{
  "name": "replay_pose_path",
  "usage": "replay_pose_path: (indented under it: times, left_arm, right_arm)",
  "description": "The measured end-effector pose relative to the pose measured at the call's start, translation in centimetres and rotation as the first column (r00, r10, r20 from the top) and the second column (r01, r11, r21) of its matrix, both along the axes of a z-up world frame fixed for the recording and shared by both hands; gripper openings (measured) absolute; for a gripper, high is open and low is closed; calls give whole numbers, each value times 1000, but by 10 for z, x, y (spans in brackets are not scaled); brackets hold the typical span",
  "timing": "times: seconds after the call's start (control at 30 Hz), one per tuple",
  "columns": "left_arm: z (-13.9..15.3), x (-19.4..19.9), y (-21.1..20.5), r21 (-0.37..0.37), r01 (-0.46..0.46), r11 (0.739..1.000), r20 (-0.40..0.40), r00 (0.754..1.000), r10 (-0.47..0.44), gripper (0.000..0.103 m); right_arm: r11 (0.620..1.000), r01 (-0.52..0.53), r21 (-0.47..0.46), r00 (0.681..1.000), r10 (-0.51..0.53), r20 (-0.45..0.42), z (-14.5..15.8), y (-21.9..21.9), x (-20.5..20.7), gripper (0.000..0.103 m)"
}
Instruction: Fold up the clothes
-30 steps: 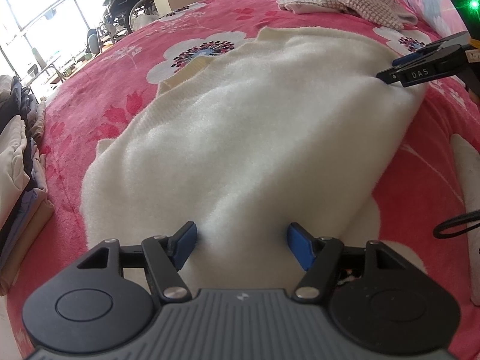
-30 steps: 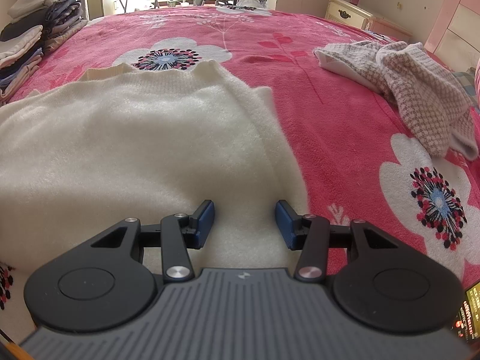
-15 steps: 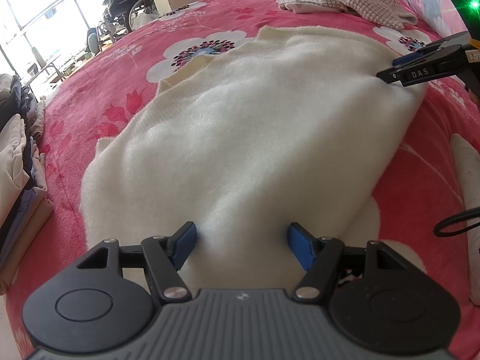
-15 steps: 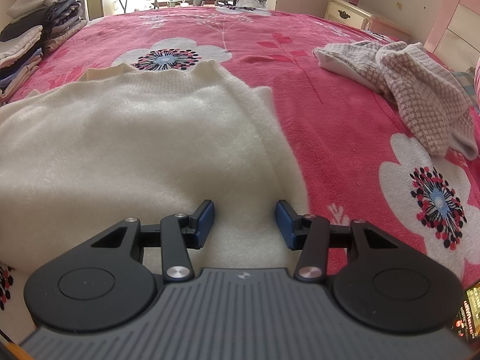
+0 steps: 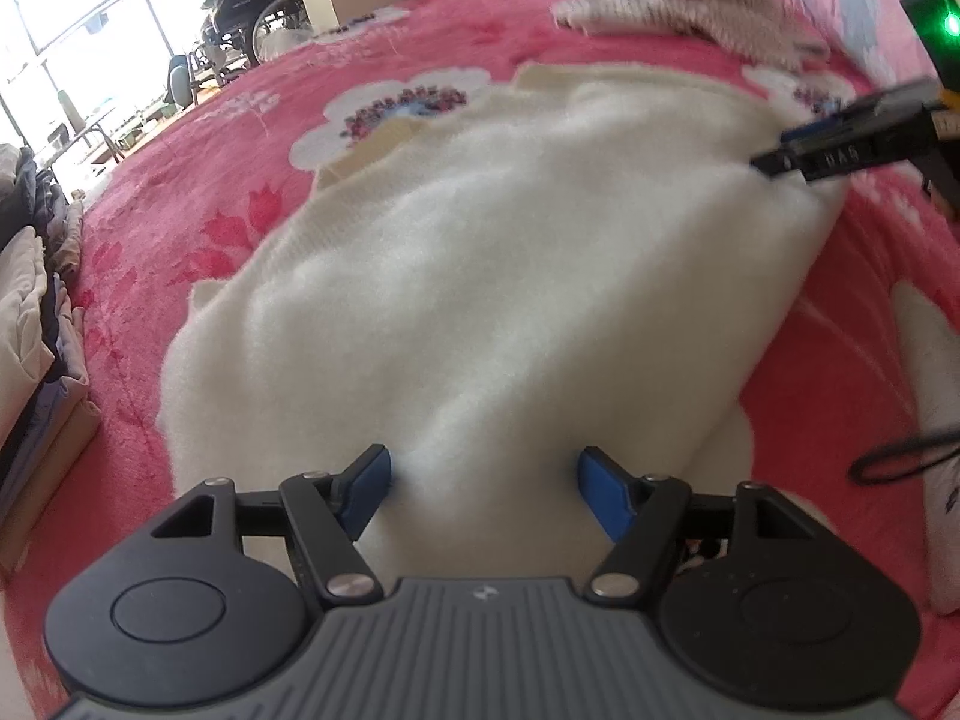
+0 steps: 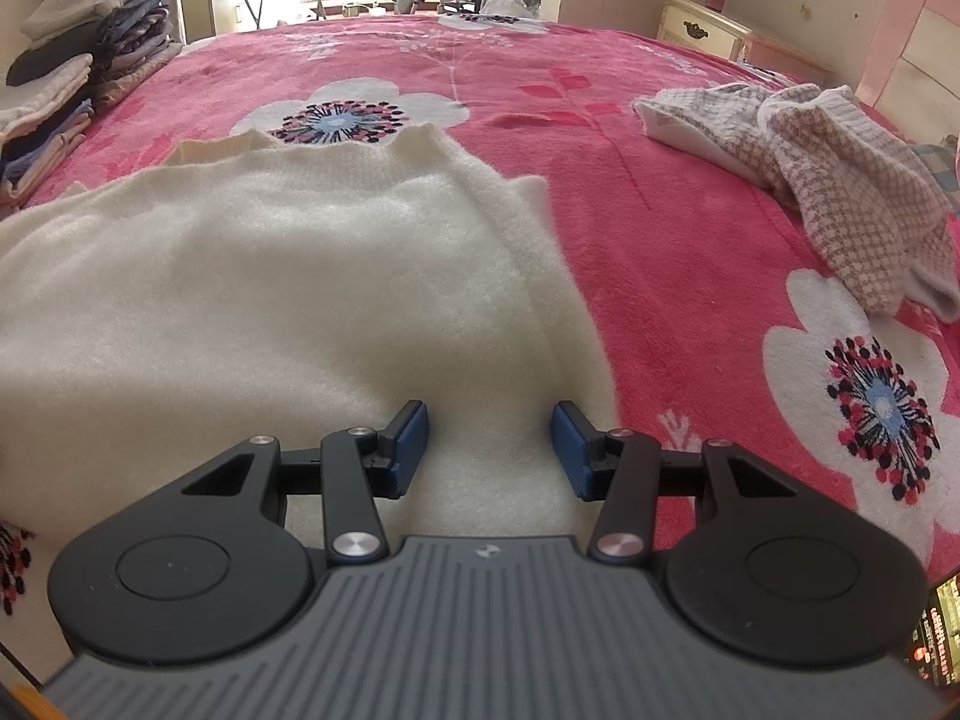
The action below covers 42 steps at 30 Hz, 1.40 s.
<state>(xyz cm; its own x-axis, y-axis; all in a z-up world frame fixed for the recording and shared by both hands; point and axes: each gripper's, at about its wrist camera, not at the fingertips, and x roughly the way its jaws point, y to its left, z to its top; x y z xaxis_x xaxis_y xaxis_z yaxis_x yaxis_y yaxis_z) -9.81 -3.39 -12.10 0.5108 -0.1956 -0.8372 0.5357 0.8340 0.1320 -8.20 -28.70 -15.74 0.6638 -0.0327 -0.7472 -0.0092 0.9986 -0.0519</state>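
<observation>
Two grippers: left gripper [image 5: 483, 483] and right gripper [image 6: 489, 447] both hung with blue pads apart over the near edge of the cream sweater [image 5: 480, 276]; whether the pads touched the knit could not be told.
Change since a second ago: little; in the left wrist view the sweater and bedspread sat in almost the same spot, but the picture had turned blurred, while the right wrist view matched its earlier picture.
Jaw gaps: neither had widened or narrowed against the earlier pictures; the left stood wider apart than the right.
Sweater place: spread flat on the pink floral bedspread [image 6: 690, 228], directly ahead of both grippers.
Sweater direction: in the left wrist view its long axis ran from 6 o'clock to about 1 o'clock; the ribbed neck [image 6: 336, 147] lay at the far end, toward 12 o'clock in the right wrist view.
Other gripper in view: the right gripper's dark finger showed at 2 o'clock in the left wrist view, at the sweater's right edge.
Checked garment [image 6: 804, 180]: crumpled at 2 o'clock in the right wrist view, well apart from the sweater.
Folded stack [image 6: 66, 78]: at 10 o'clock, on the bed's edge.
Hidden: the sweater's nearest hem lay under both gripper bodies; its left part was cut off in the right wrist view; the lettering on the far finger was smeared.
</observation>
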Motion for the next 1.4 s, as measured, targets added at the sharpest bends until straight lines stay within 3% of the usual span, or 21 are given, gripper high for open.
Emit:
replay_pose_path:
  times: [0.13,0.3,0.4,0.5,0.6,0.7,0.8,0.87,0.93,1.0,1.1,1.2,1.23,1.33,1.4]
  left_arm:
    - [23,10,19,-66,18,998,39,999,-15,70]
    - [29,38,36,-69,-1,998,78,997,6,70]
    - [19,66,44,-85,-81,993,48,995,85,70]
    - [5,94,54,-117,-184,976,5,983,185,70]
    - [-11,118,69,-171,-279,945,-62,960,272,70]
    - [-8,131,81,-234,-324,917,-116,945,304,69]
    - [4,132,107,-345,-376,860,-184,925,331,70]
    - [10,131,131,-423,-422,802,-245,905,347,71]
    - [7,127,156,-479,-478,736,-317,876,363,71]
    - [-4,120,180,-505,-548,667,-400,833,382,71]
    - [-25,107,210,-501,-640,583,-502,764,407,71]
    - [-41,98,227,-492,-683,540,-561,723,403,71]
    - [-44,96,229,-502,-685,527,-576,720,387,71]
    - [-54,96,225,-524,-680,513,-620,717,318,72]
    - [-60,99,215,-520,-657,546,-625,728,281,72]
  right_arm:
    - [998,-63,18,997,62,49,31,8,-3,47]
    - [951,-307,40,950,303,79,79,48,20,47]
    - [916,-387,107,922,385,43,83,74,60,47]
    - [897,-417,144,908,419,15,68,98,98,47]
    - [905,-401,139,911,411,-45,31,116,127,47]
    - [923,-353,156,918,373,-134,-9,122,144,49]
    - [917,-374,138,914,389,-113,-1,128,139,50]
    - [889,-435,141,893,446,-57,16,135,125,50]
    - [843,-520,142,851,525,-4,33,144,107,50]
    - [770,-623,137,781,622,53,47,160,80,52]
    - [610,-786,101,619,777,117,56,186,34,59]
    - [425,-905,-1,422,900,110,48,221,-11,67]
    - [376,-926,-44,371,924,91,43,231,-22,69]
    - [268,-953,-140,267,963,28,28,257,-47,71]
    - [227,-955,-194,233,972,-12,19,269,-55,72]
